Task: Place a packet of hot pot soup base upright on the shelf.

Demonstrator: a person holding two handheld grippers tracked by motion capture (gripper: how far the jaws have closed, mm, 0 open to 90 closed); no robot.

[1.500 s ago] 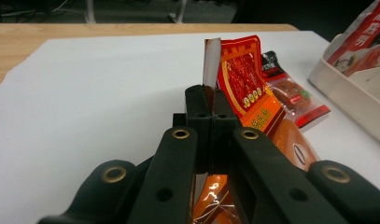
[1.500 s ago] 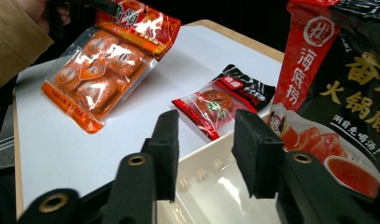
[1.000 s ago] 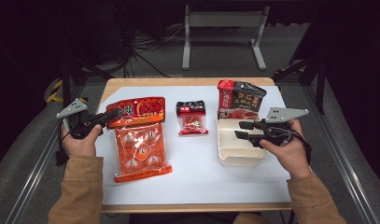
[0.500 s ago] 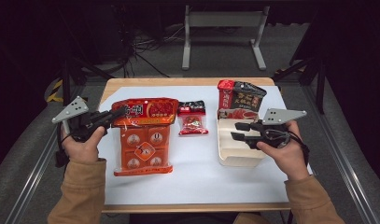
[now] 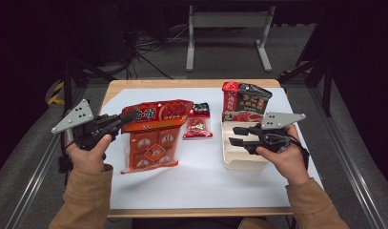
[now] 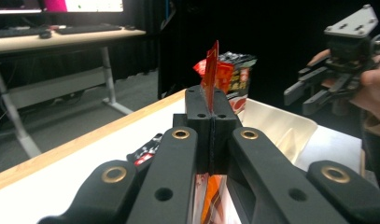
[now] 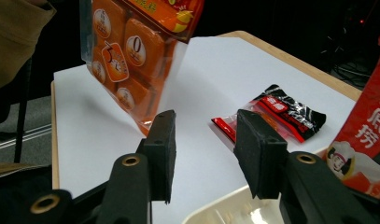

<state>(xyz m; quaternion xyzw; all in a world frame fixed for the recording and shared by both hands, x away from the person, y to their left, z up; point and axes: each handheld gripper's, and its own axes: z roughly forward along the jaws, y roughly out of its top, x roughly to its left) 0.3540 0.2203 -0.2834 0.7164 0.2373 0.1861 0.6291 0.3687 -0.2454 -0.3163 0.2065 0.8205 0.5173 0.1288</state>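
High view: your left gripper (image 5: pixel 119 120) pinches the orange noodle pack (image 5: pixel 153 136), lifting it; right gripper (image 5: pixel 235 136), fingers half open and empty, over the tray (image 5: pixel 241 162). Next, carry it trayward.

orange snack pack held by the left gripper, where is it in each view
High view: the orange snack pack hangs left of centre, its top edge pinched by the left gripper.
Left gripper view: its thin edge stands up between the shut jaws, at centre.
Right gripper view: it hangs at upper left, above the white sheet.
Shared landmark: the small red-and-black packet lying on the table.
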